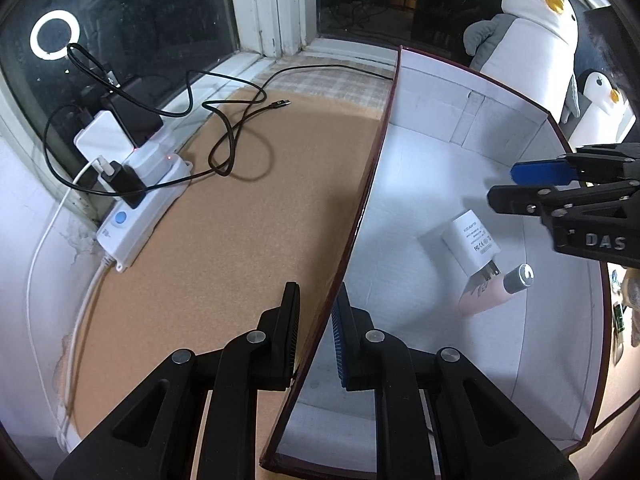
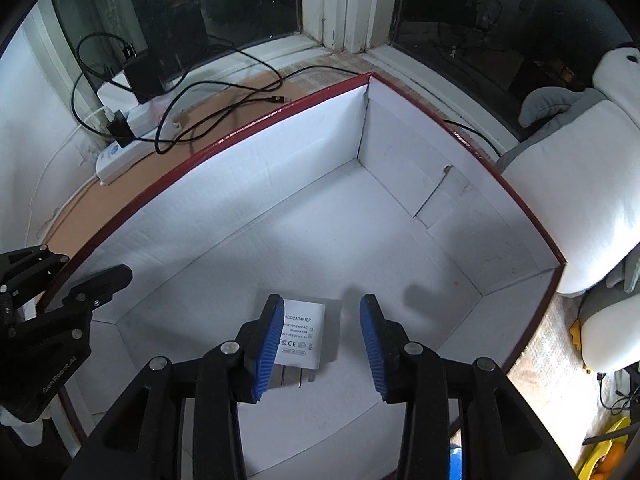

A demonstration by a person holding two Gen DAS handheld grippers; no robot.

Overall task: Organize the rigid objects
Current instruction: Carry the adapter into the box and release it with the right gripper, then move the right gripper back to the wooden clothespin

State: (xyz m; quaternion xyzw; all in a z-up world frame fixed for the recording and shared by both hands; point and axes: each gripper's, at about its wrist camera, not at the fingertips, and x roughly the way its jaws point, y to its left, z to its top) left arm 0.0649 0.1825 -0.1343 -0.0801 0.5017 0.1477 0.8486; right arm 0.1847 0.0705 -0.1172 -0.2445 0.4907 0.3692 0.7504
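left wrist view: the left gripper (image 1: 316,320) straddles the near side wall of the box (image 1: 372,176), one finger outside over the cork mat (image 1: 224,216), the other inside. a slim gap shows on each side of the wall, so the fingers appear not to clamp it, though the contact point low down is hard to read. the right gripper (image 1: 520,184) reaches in from the right, level above the box floor, fingers apart and holding nothing.

right wrist view: the right gripper (image 2: 320,340) points down into the box (image 2: 248,128), fingers spread wide. the white charger (image 2: 300,336) lies flat on the box floor between and just beyond the fingertips, label up, prongs toward the camera, partly hidden by the left finger. the left gripper (image 2: 96,280) sits at the box's left wall.

in the left wrist view the charger (image 1: 474,240) rests with its prongs touching a pink tube (image 1: 488,296) with a silver cap, both inside the box near its right wall.
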